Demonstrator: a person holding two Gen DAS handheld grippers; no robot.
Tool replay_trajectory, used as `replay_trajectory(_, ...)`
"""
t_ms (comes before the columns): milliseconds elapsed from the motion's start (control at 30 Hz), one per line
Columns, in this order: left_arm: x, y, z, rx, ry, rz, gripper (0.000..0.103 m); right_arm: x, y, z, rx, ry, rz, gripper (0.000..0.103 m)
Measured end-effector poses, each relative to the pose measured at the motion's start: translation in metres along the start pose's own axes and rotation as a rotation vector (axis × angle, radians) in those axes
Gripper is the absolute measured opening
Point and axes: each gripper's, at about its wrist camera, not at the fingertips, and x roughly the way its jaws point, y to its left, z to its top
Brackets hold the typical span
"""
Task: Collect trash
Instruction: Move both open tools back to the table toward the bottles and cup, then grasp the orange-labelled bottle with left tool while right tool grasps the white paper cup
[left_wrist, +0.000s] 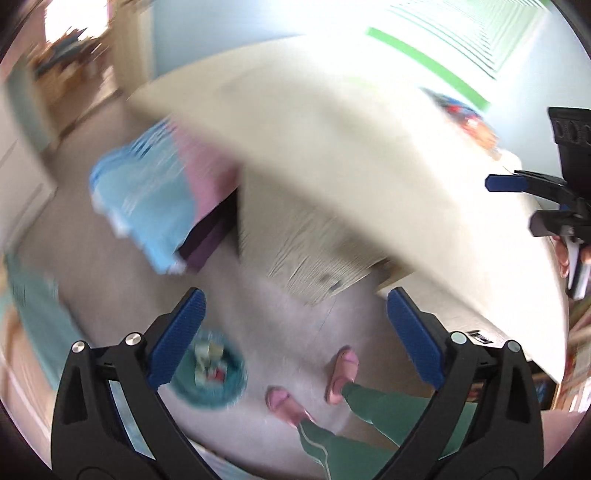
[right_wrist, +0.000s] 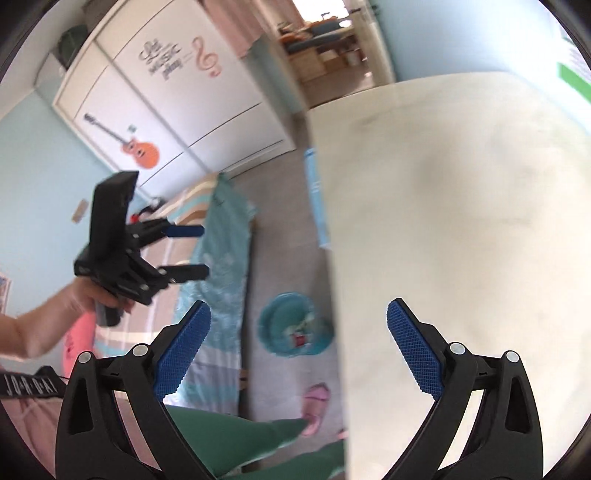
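A round teal bin (left_wrist: 212, 373) stands on the grey floor with crumpled trash (left_wrist: 208, 360) inside; it also shows in the right wrist view (right_wrist: 284, 325), beside the table edge. My left gripper (left_wrist: 293, 332) is open and empty, held high above the floor to the right of the bin; it also shows in the right wrist view (right_wrist: 192, 251), jaws apart. My right gripper (right_wrist: 299, 343) is open and empty, over the edge of the cream table (right_wrist: 461, 221); it shows at the right edge of the left wrist view (left_wrist: 517, 203). A colourful item (left_wrist: 469, 118) lies blurred on the table's far side.
The cream table (left_wrist: 351, 147) fills the right side. A bed with teal bedding (right_wrist: 221, 258) lies left of the bin. A blue and pink cloth (left_wrist: 155, 192) hangs by the table. The person's legs and pink slippers (left_wrist: 343, 373) stand on the floor. A white wardrobe (right_wrist: 177, 110) stands behind.
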Motion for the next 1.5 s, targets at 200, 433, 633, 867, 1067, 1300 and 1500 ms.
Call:
replay_trajectory(200, 0.023, -0.093, 0.068, 0.241, -0.024, -0.049, 0.096, -0.083, -0.070, -0.033, 0.069, -0.071, -0.147, 0.095)
replay_trajectory(433, 0.067, -0.212, 0.134, 0.485, -0.035, -0.108, 0.096, -0.162, -0.149, -0.077, 0.170, -0.162, -0.267, 0.095)
replay_trajectory(633, 0.103, -0.305, 0.180, 0.655, -0.051, -0.150, 0.096, -0.221, -0.210, -0.113, 0.232, -0.168, -0.360, 0.095)
replay_trajectory(867, 0.131, -0.374, 0.221, 0.859, -0.057, -0.174, 0.096, -0.266, -0.267, -0.132, 0.256, -0.161, -0.471, 0.095)
replay_trajectory(1067, 0.174, -0.425, 0.265, 1.033, -0.056, -0.182, 0.096, -0.286, -0.318, -0.136, 0.269, -0.165, -0.547, 0.095)
replay_trajectory(1300, 0.243, -0.480, 0.306, 1.177, -0.049, -0.196, 0.096, -0.295, -0.412, -0.144, 0.370, -0.161, -0.584, 0.095)
replay_trajectory(1500, 0.299, -0.510, 0.324, 1.275, -0.016, -0.200, 0.096, -0.304, -0.484, -0.159, 0.511, -0.230, -0.547, 0.095)
